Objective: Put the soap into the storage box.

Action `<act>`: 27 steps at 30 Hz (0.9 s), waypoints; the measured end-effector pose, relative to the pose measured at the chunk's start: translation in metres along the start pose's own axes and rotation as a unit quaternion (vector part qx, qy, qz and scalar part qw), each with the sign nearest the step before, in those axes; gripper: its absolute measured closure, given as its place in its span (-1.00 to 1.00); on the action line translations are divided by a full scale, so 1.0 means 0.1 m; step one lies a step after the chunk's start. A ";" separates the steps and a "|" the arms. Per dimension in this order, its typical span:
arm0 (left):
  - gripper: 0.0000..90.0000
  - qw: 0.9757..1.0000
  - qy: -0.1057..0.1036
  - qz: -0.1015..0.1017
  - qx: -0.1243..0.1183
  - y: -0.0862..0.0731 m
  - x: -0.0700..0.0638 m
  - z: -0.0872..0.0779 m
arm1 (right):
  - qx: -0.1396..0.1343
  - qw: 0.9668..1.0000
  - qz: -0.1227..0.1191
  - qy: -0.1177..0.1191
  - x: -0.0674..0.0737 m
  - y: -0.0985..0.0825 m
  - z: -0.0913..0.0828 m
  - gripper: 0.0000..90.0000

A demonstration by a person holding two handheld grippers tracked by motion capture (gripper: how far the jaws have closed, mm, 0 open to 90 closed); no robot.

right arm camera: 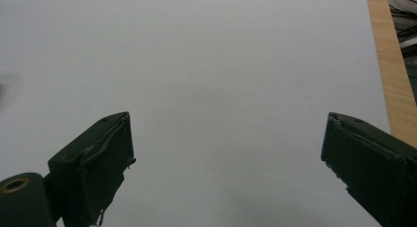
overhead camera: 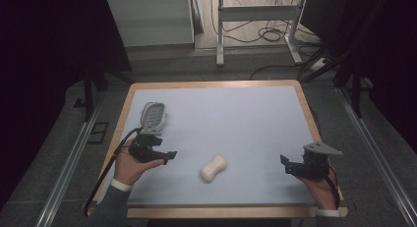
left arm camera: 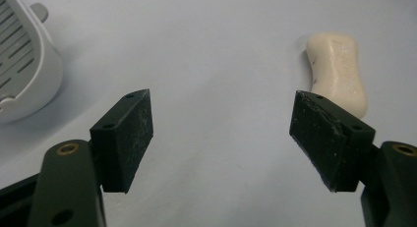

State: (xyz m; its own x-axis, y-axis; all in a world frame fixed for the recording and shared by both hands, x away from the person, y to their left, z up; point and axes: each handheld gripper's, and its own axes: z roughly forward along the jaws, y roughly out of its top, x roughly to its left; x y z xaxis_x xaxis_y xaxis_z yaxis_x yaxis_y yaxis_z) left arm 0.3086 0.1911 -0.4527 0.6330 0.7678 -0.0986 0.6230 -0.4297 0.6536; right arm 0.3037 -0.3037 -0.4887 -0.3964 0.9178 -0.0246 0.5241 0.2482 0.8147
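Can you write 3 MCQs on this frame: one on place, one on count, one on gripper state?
1. Where does the soap bar lie?
A. in the soap dish
B. on the mat between the two grippers
C. in the right gripper

2. How many soap bars are on the table?
A. one
B. two
C. three

3. How does the left gripper stand?
A. shut on the soap
B. shut, empty
C. open, empty

Answers:
1 B: it rests on the blue mat, apart from the soap dish.
2 A: a single bar shows.
3 C: jaws apart over bare mat.
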 end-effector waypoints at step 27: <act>-0.47 0.997 -0.025 0.055 0.041 0.39 -0.49 0.31 | 0.003 1.000 0.000 0.000 -0.02 -0.01 0.00 -0.88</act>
State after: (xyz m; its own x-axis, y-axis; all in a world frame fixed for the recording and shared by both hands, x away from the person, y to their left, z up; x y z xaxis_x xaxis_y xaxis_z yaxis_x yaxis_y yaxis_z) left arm 0.3165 0.1224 -0.4452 0.7205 0.6901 -0.0688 0.5828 -0.5487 0.5994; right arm 0.3041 -0.3060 -0.4898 -0.3955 0.9181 -0.0246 0.5284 0.2494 0.8116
